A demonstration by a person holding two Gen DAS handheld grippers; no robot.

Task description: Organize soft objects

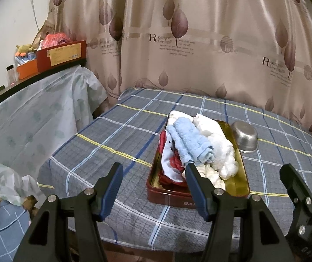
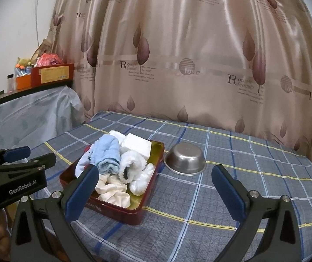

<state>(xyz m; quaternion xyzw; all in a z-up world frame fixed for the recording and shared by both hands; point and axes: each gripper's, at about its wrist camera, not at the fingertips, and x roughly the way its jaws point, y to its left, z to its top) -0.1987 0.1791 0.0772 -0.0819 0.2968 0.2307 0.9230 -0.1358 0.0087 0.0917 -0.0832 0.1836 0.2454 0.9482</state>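
A red tin with a gold inside (image 1: 239,187) (image 2: 151,168) sits on the plaid table. It holds a pile of soft things: a rolled light blue towel (image 1: 191,142) (image 2: 109,152), fluffy white cloth (image 1: 221,150) (image 2: 132,161), a red and white patterned cloth (image 1: 169,161), cream socks (image 2: 114,191) and a white block (image 2: 137,145). My left gripper (image 1: 153,191) is open and empty, at the table's near edge, left of the tin's front. My right gripper (image 2: 156,193) is open and empty, above the table in front of the tin; it also shows in the left wrist view (image 1: 304,170).
A steel bowl (image 1: 244,137) (image 2: 185,158) stands right of the tin. A leaf-print curtain (image 2: 177,65) hangs behind the table. A covered shelf at the left carries a red box (image 1: 61,54) and clutter. The plaid tablecloth (image 2: 243,174) spans the table.
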